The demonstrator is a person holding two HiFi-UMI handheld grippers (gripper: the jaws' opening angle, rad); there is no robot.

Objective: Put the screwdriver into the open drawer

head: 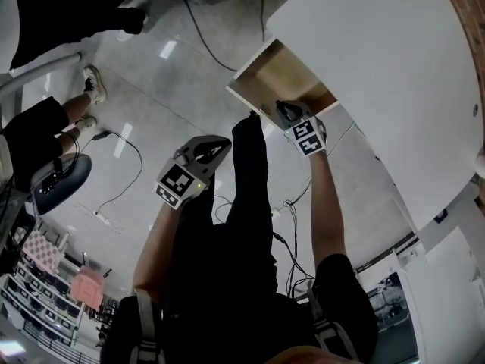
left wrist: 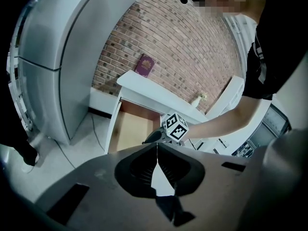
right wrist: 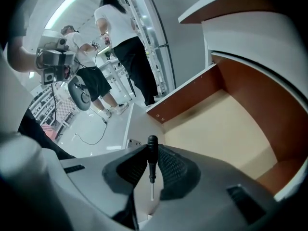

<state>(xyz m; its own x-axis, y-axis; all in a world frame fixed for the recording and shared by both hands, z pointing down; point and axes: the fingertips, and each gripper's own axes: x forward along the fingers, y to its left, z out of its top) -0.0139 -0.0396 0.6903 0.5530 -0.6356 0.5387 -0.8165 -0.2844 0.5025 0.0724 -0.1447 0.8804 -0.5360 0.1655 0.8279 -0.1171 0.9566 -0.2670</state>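
Right arm stretched forward; right tool (head: 286, 114) clamped on the screwdriver (right wrist: 152, 154) (handle past the jaw tips) at the open drawer's (right wrist: 226, 129) front. Left arm near the body; left tool (left wrist: 157, 153) closed, empty.

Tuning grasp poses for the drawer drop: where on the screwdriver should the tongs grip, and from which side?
Grip the black handle from the side, with the pads square across its axis. That is how the right tongs hold the screwdriver over the open drawer. The handle is thick enough to seat between the ribbed pads; the thin metal shaft would likely slip or pivot.
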